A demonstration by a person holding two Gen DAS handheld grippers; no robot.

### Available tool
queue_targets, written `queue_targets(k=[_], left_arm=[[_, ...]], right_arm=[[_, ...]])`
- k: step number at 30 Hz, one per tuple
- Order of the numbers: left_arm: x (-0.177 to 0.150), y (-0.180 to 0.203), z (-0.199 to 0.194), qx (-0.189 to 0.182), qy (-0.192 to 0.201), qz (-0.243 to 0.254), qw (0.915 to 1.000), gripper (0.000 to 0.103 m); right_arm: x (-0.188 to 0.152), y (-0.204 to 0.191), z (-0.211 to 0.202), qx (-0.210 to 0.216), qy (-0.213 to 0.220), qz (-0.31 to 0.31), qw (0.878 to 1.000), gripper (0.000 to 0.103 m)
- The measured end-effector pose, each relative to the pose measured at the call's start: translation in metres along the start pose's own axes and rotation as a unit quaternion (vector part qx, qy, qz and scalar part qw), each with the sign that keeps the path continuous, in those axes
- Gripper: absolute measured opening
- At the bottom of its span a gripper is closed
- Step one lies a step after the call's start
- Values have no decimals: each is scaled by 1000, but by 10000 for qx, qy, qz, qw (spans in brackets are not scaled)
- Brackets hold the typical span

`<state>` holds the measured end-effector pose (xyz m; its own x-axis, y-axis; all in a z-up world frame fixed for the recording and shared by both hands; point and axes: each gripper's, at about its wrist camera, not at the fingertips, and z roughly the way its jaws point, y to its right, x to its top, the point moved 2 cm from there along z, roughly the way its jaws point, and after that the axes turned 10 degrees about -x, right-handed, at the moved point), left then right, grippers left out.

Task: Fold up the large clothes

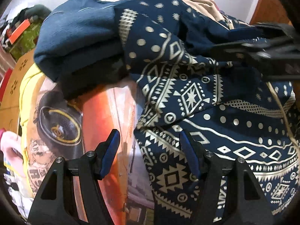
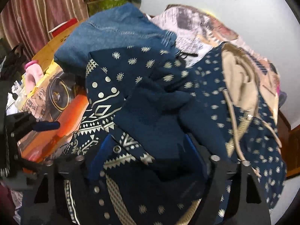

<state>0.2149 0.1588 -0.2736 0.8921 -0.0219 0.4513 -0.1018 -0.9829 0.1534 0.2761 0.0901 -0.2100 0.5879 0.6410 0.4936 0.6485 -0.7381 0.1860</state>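
The navy patterned garment [image 1: 196, 97] lies crumpled on the printed bedsheet [image 1: 105, 112], beside folded jeans [image 2: 116, 31] on the far left, so its folding looks barely begun. The left gripper [image 1: 150, 150] hangs wide open and empty at the garment's near-left edge. The right gripper [image 2: 148, 157] has cloth bunched between its fingers, though whether they are clamped I cannot tell.

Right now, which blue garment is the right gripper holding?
The patterned navy garment, printed with silver geometric shapes, bunched between the right hand-held gripper fingers. The plain blue jeans lie untouched behind.
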Motion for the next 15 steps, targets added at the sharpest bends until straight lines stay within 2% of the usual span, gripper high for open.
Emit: queue_targets(k=[5,7,9,10,11,12,14,15], left_arm=[[11,10,9,211,193,292,9992,65],[17,10,13,233,279,244,9990,63],[21,8,16,168,316,138,9993,53],[22,7,18,129,307,82,9994,44],[23,5,20,86,306,19,9995,34],[24,4,21,51,303,-48,9995,29],[25,2,21,-8,332,-147,9993,13],[25,1,20,-37,370,-195,9991,10]], right_arm=[[6,-4,19,77,-240,62,9997,54],[6,-4,25,338,-379,232,9984,42],[5,-2,28,472,-430,400,9972,37],[4,-1,29,490,-408,457,9969,35],[4,-1,29,491,-389,464,9970,28],[4,-1,29,469,-379,479,9970,19],[4,4,26,503,-354,620,9962,16],[4,8,21,578,-302,747,9951,14]])
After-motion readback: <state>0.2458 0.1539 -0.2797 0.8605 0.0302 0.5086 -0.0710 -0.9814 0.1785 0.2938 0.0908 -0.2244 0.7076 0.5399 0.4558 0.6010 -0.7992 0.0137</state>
